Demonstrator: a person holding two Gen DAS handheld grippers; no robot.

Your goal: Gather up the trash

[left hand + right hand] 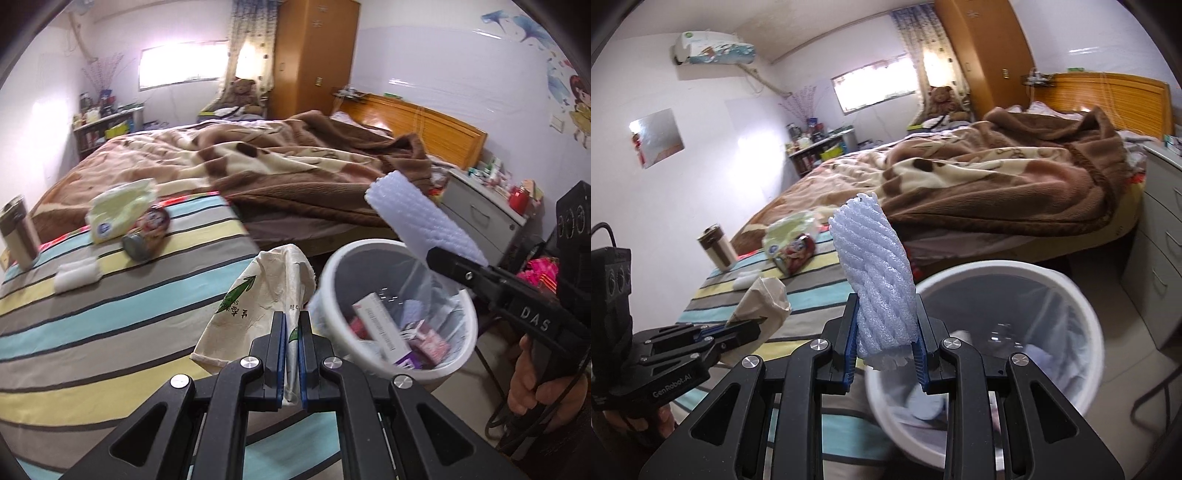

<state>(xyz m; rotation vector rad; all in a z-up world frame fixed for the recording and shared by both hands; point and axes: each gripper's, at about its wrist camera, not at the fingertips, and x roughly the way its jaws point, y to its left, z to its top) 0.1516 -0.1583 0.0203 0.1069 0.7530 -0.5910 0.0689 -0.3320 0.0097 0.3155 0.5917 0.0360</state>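
Note:
My left gripper (291, 321) is shut on a crumpled cream paper cup (258, 291) with green print, held just left of the white trash bin (421, 373). The bin has a clear liner and holds boxes and wrappers (384, 332). My right gripper (884, 314) is shut on a white foam net sleeve (875, 269), which stands upright over the bin's near rim (997, 267). In the left wrist view the foam sleeve (417, 218) hangs above the bin's far side in the right gripper (439, 258). In the right wrist view the left gripper (753, 326) carries the cup (764, 299).
On the striped cloth (110, 325) lie a tissue pack (118, 210), a tipped can (147, 236), a steel mug (18, 232) and a small white foam piece (77, 278). A bed with a brown blanket (295, 166) lies behind. A grey nightstand (476, 210) stands right of the bin.

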